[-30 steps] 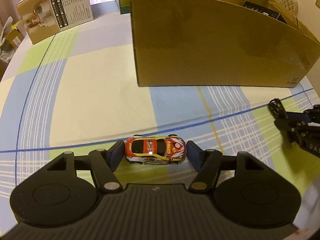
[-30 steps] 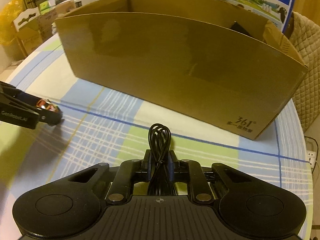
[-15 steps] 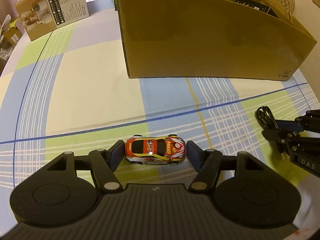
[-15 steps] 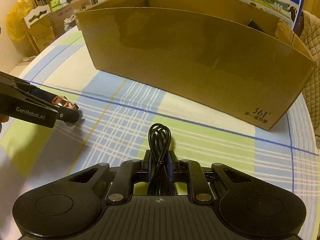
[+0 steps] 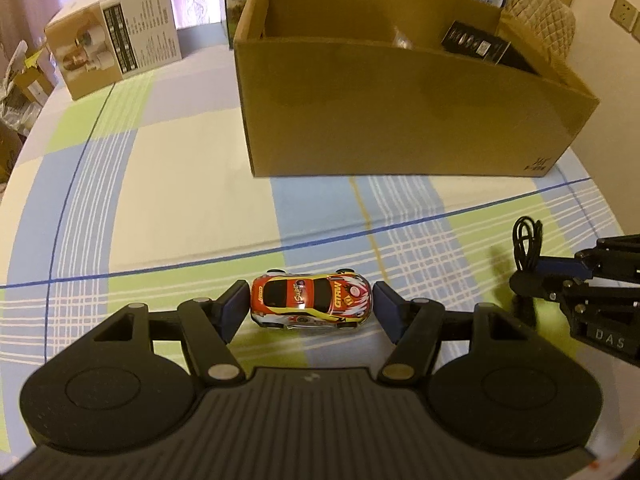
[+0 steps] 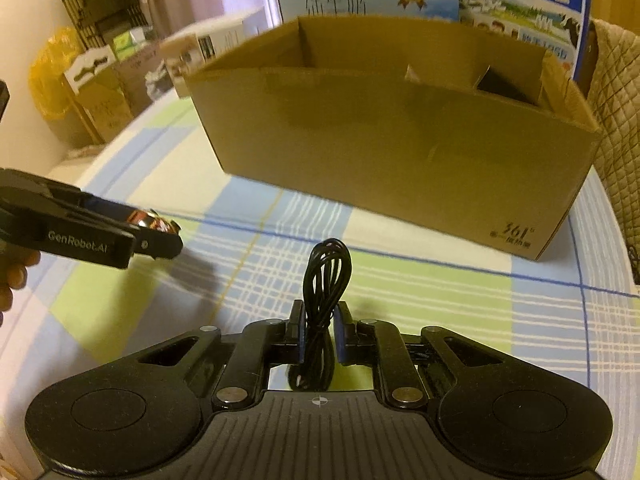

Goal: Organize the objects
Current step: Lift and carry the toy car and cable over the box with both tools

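Observation:
A red and yellow toy car (image 5: 310,302) hangs crosswise above the checked tablecloth (image 5: 180,200), with my left gripper (image 5: 310,308) shut on its nose and tail. A coiled black cable (image 6: 326,268) sticks up from my right gripper (image 6: 319,320), whose pads are shut on it. In the left wrist view the right gripper (image 5: 532,276) and the cable (image 5: 527,240) show at the right edge. The right wrist view has the left gripper (image 6: 160,236) with the car (image 6: 154,220) at the left. An open cardboard box (image 5: 400,120) stands ahead of both.
A black packet (image 5: 476,42) lies inside the cardboard box (image 6: 380,140) at its right end. Milk cartons (image 6: 520,12) stand behind it. A printed product box (image 5: 116,52) sits at the back left. A quilted chair (image 5: 540,12) is at the right, stacked clutter (image 6: 96,80) beyond the table's left edge.
Both grippers have risen and come nearer the cardboard box, each keeping its grip. The box's inside now shows over its front wall.

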Demonstrator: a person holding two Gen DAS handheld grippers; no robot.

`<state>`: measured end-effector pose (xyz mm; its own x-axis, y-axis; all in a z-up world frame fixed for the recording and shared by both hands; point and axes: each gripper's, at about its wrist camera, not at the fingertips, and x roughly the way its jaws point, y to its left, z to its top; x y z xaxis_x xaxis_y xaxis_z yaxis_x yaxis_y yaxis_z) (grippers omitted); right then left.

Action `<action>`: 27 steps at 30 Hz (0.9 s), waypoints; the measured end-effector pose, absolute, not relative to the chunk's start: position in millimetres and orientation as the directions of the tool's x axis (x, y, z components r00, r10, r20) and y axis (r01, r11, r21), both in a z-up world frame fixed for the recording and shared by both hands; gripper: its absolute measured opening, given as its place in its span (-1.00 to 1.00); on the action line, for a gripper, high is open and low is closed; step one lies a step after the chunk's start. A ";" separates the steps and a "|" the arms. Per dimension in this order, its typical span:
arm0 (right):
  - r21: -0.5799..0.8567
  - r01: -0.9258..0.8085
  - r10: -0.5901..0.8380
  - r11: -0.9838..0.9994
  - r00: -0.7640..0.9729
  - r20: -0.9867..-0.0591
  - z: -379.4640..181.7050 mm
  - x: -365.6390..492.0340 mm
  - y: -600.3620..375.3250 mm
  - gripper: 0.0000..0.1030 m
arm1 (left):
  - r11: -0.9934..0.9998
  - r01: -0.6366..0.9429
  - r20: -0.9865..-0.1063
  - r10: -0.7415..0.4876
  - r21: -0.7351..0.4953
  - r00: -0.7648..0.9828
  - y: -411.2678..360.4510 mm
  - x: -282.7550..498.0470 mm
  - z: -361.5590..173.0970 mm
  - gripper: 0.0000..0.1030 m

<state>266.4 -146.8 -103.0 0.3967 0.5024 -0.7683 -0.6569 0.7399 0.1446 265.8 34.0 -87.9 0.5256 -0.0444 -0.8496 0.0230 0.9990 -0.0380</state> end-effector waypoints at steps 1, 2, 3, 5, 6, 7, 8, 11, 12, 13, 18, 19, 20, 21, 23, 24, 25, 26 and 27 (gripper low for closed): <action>0.146 -0.656 0.508 0.741 0.404 -0.761 -100.1 265.3 -147.8 -0.80 | 0.999 0.026 -0.846 -0.047 -0.039 0.532 33.1 264.8 -84.4 0.23; 0.149 -0.654 0.514 0.742 0.411 -0.753 -96.5 264.4 -148.9 -0.81 | 0.999 0.029 -0.841 -0.048 -0.038 0.539 32.0 263.8 -80.3 0.23; 0.152 -0.654 0.519 0.741 0.415 -0.747 -93.7 263.7 -149.5 -0.81 | 0.999 0.032 -0.837 -0.049 -0.037 0.546 30.9 262.8 -76.8 0.23; 0.157 -0.652 0.529 0.742 0.425 -0.735 -88.5 263.1 -151.2 -0.81 | 0.999 0.037 -0.827 -0.051 -0.037 0.561 28.6 261.4 -68.9 0.23; 0.160 -0.651 0.534 0.742 0.430 -0.728 -85.1 262.7 -152.2 -0.81 | 0.999 0.039 -0.822 -0.052 -0.036 0.566 28.0 261.4 -65.4 0.23; 0.163 -0.651 0.540 0.741 0.435 -0.721 -81.5 262.3 -153.1 -0.81 | 0.999 0.041 -0.818 -0.053 -0.036 0.572 27.0 261.3 -62.0 0.23; 0.165 -0.650 0.544 0.742 0.439 -0.715 -77.9 261.2 -155.5 -0.80 | 0.998 0.044 -0.814 -0.055 -0.036 0.579 25.8 261.3 -58.2 0.23; 0.175 -0.648 0.559 0.741 0.452 -0.695 -66.2 260.4 -158.9 -0.80 | 0.998 0.054 -0.802 -0.061 -0.036 0.594 22.0 261.1 -48.9 0.23; 0.178 -0.647 0.564 0.742 0.458 -0.687 -61.8 260.1 -159.7 -0.81 | 0.998 0.056 -0.798 -0.062 -0.035 0.599 20.4 261.0 -45.8 0.23; 0.180 -0.647 0.569 0.741 0.462 -0.680 -57.7 259.9 -160.7 -0.81 | 0.998 0.059 -0.795 -0.064 -0.035 0.604 19.1 261.0 -43.5 0.23; 0.198 -0.646 0.599 0.737 0.488 -0.635 -35.9 260.8 -164.8 -0.80 | 0.997 0.074 -0.776 -0.075 -0.036 0.626 13.1 262.6 -30.0 0.23; 0.201 -0.647 0.604 0.736 0.492 -0.627 -31.6 261.4 -165.1 -0.81 | 0.996 0.077 -0.772 -0.077 -0.036 0.631 12.2 263.5 -27.2 0.23; 0.204 -0.647 0.609 0.735 0.497 -0.618 -26.9 262.8 -165.5 -0.81 | 0.996 0.081 -0.766 -0.080 -0.037 0.638 11.1 264.7 -23.8 0.23; 0.207 -0.646 0.614 0.735 0.503 -0.609 -22.5 264.2 -165.9 -0.81 | 0.996 0.083 -0.761 -0.081 -0.036 0.644 10.7 266.3 -20.5 0.23; 0.219 -0.645 0.625 0.732 0.509 -0.591 -13.9 268.5 -166.6 -0.81 | 0.996 0.087 -0.751 -0.083 -0.034 0.655 10.1 270.3 -14.1 0.23; 0.223 -0.645 0.631 0.731 0.514 -0.581 -9.4 270.5 -166.4 -0.81 | 0.996 0.088 -0.744 -0.083 -0.032 0.663 9.5 272.5 -10.5 0.23; 0.223 -0.646 0.635 0.730 0.521 -0.571 -4.5 272.9 -166.0 -0.81 | 0.996 0.089 -0.739 -0.082 -0.030 0.669 9.0 274.9 -7.1 0.23; 0.223 -0.647 0.638 0.729 0.525 -0.563 -1.0 275.5 -166.0 -0.81 | 0.996 0.090 -0.733 -0.082 -0.029 0.676 8.7 278.1 -3.3 0.23; 0.222 -0.648 0.641 0.728 0.530 -0.554 3.2 278.9 -164.9 -0.81 | 0.995 0.091 -0.727 -0.083 -0.028 0.682 8.5 280.5 -0.2 0.23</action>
